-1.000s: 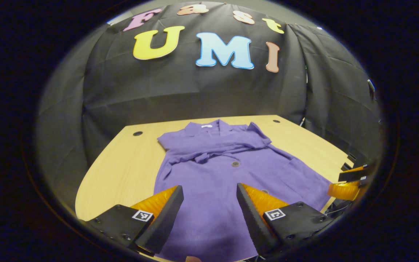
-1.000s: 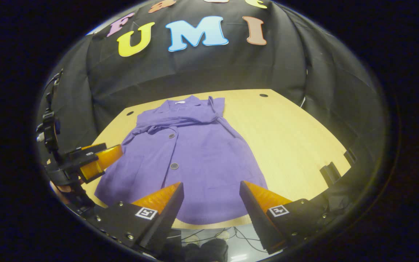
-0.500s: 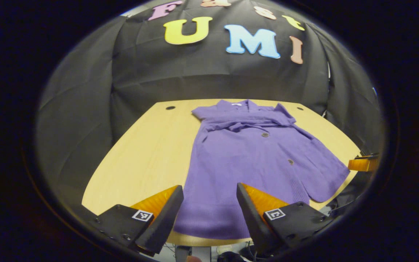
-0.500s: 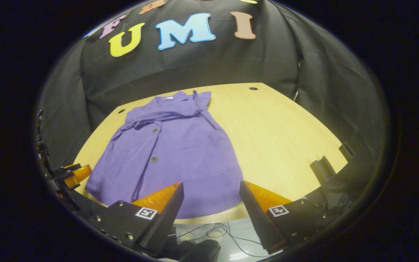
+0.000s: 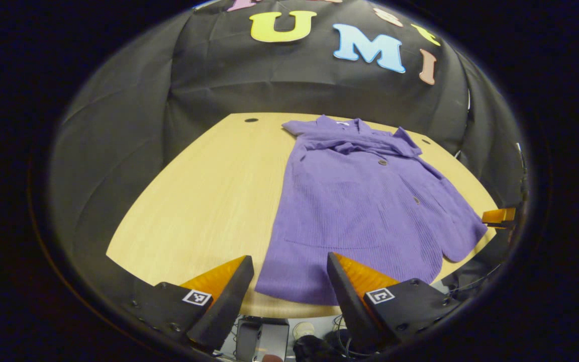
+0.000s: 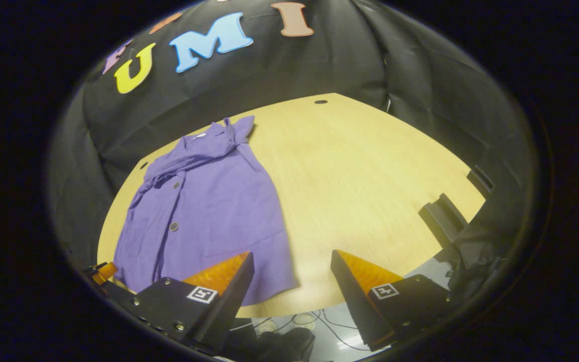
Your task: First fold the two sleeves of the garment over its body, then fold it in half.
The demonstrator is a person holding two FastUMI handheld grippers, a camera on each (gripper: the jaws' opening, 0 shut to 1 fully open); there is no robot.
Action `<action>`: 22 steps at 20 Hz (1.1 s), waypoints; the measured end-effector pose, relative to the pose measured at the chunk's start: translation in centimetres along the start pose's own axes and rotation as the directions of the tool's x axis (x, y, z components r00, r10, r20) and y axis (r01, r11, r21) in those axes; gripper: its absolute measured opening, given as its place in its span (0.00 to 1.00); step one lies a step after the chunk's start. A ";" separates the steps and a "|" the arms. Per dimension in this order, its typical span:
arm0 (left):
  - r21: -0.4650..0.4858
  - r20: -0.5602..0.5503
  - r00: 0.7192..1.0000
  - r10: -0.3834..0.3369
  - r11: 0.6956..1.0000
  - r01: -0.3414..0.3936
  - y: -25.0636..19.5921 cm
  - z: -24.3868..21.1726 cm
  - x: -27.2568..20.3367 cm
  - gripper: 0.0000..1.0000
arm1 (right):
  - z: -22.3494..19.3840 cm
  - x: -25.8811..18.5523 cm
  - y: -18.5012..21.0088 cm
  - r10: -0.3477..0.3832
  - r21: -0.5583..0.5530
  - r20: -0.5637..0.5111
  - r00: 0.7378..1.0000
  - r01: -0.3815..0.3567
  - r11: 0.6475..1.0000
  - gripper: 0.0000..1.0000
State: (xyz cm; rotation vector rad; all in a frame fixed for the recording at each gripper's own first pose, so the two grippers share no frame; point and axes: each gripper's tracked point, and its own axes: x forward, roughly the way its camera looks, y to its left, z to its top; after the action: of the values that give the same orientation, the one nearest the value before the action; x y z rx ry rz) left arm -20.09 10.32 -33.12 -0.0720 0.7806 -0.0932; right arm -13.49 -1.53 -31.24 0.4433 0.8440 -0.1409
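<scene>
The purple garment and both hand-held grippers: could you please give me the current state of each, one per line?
Purple garment: lying flat on the wooden table, sleeves folded across the chest, not yet folded in half, buttons facing up.
Left hand-held gripper: open, holding nothing, at the near hem.
Right hand-held gripper: open, holding nothing, beside the garment's near corner.

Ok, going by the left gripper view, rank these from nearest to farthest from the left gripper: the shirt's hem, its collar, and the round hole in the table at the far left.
From the left gripper:
1. Shirt's hem, just ahead between the fingers.
2. Collar, far end, right of centre.
3. Round hole, table's far edge, left.
Collar and hole are close; the order is tentative.
</scene>
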 end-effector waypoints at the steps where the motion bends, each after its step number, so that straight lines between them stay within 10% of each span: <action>1: 0.000 -0.006 1.000 0.002 1.000 -0.002 0.1 -0.4 0.1 0.94 | -0.2 0.3 -0.3 -0.005 0.010 -0.012 1.000 0.006 1.000 0.95; 13: 0.073 -0.016 1.000 0.006 0.997 -0.005 -1.9 -1.7 1.2 0.85 | -1.4 1.9 4.1 0.022 -0.120 -0.057 0.998 -0.029 0.992 0.95; 18: 0.090 -0.005 1.000 0.000 0.996 0.000 -3.9 -1.8 1.7 0.41 | -1.2 2.1 3.0 -0.056 -0.195 -0.045 0.997 0.046 0.980 0.71; 19: 0.093 -0.004 1.000 0.013 0.996 -0.013 -4.0 -1.9 1.8 0.35 | -1.2 2.3 3.1 -0.053 -0.175 -0.049 0.997 0.044 0.984 0.51; 22: 0.067 -0.007 0.999 0.032 0.997 -0.031 -4.7 -1.7 2.0 0.16 | -1.4 2.2 3.2 -0.027 -0.150 -0.050 0.998 0.019 0.988 0.46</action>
State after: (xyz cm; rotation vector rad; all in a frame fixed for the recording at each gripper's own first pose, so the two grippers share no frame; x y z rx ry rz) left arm -20.08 5.39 -35.27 0.0043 0.7857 -0.0898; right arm -12.04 2.09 -32.64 0.2974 0.9039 -0.0868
